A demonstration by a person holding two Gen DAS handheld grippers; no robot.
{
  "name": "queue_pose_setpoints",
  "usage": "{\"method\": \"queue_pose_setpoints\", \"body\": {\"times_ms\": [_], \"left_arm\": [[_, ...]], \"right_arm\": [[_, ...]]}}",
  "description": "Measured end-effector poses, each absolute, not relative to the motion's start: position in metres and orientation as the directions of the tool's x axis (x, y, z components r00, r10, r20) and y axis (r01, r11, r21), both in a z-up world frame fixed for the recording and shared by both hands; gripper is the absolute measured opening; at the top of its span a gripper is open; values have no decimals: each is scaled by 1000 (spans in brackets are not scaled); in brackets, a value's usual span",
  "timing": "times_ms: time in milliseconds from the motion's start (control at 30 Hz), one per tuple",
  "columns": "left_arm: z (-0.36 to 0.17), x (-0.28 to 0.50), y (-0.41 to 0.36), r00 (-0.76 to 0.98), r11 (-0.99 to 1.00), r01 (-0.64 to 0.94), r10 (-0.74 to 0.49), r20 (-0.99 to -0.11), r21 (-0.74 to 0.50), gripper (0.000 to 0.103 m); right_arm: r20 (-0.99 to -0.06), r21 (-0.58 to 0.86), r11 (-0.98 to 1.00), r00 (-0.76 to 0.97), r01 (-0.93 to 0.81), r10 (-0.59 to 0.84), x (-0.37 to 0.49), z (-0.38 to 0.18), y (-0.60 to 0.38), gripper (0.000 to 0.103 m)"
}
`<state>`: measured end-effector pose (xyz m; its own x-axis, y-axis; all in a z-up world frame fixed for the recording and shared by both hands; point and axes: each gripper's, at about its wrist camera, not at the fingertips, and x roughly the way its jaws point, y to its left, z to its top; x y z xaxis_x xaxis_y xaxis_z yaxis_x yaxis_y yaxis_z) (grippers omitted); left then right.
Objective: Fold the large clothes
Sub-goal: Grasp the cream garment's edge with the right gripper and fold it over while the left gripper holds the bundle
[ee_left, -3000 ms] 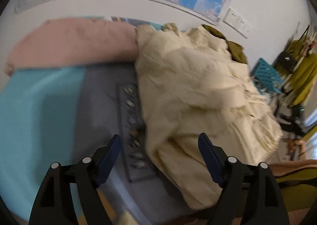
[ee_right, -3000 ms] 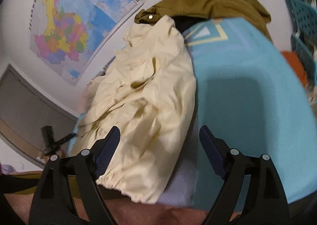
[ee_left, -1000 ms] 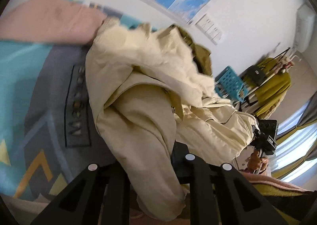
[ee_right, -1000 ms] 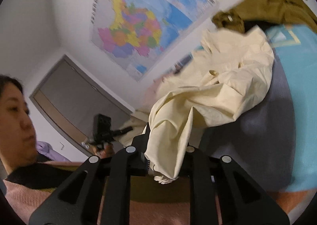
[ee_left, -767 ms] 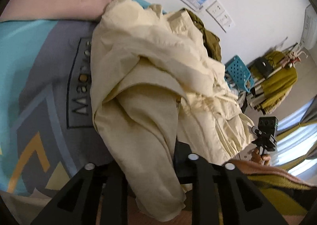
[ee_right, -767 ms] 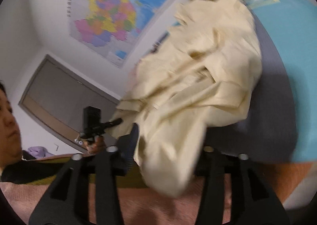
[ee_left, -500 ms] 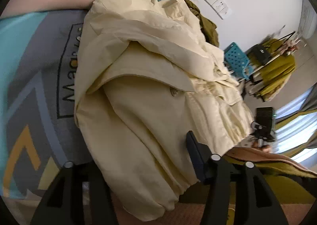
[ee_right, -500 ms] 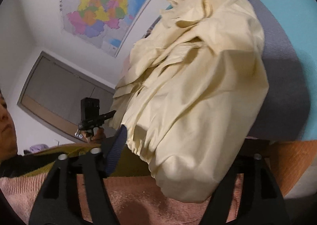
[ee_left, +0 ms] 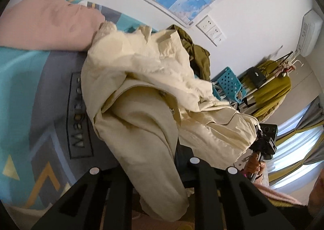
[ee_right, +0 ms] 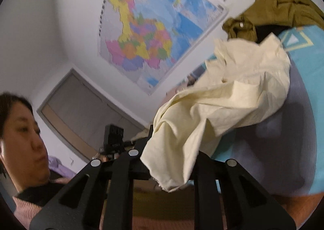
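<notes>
- The left gripper (ee_left: 160, 161) is closing its jaws, and a fold of the cream jacket (ee_left: 145, 92) is pinched between them; the cloth hangs down over the gripper's black frame.
- The right gripper (ee_right: 170, 161) is closing its jaws too, with another edge of the same jacket (ee_right: 228, 104) clamped between them, and a loose corner droops below the frame.
- The jacket is bunched and creased, stretched from the two grippers back onto the bed cover (ee_left: 24, 92), where its far part lies in a heap.
- The bed cover is turquoise and grey with yellow angles and a strip of lettering just beside the jacket.
- A pink pillow (ee_left: 46, 25) lies at the head of the bed, touching the jacket's far edge.
- An olive-green garment (ee_right: 273, 5) is piled behind the jacket against the wall.
- A coloured map (ee_right: 151, 33) hangs on the white wall.
- A blue plastic basket (ee_left: 228, 84) stands beyond the bed, near a clothes rack (ee_left: 273, 82).
</notes>
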<state>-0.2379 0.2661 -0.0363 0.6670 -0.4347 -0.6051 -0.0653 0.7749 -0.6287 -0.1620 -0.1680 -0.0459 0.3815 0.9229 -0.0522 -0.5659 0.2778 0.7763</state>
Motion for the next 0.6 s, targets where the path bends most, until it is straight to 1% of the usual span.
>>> {"method": "queue_pose_setpoints", "body": {"times_ms": [100, 367, 600], "left_arm": [[-27, -228, 275, 668, 757, -69, -449, -593, -650, 15], [11, -193, 290, 673, 777, -71, -425, -605, -626, 15], [34, -143, 312, 637, 785, -111, -414, -650, -609, 17]], "right_arm": [[-24, 786, 257, 388, -562, 921, -146, -38, -170, 16], [3, 799, 252, 423, -546, 906, -93, -13, -167, 16], [-16, 821, 263, 440, -507, 898, -38, 4, -162, 16]]}}
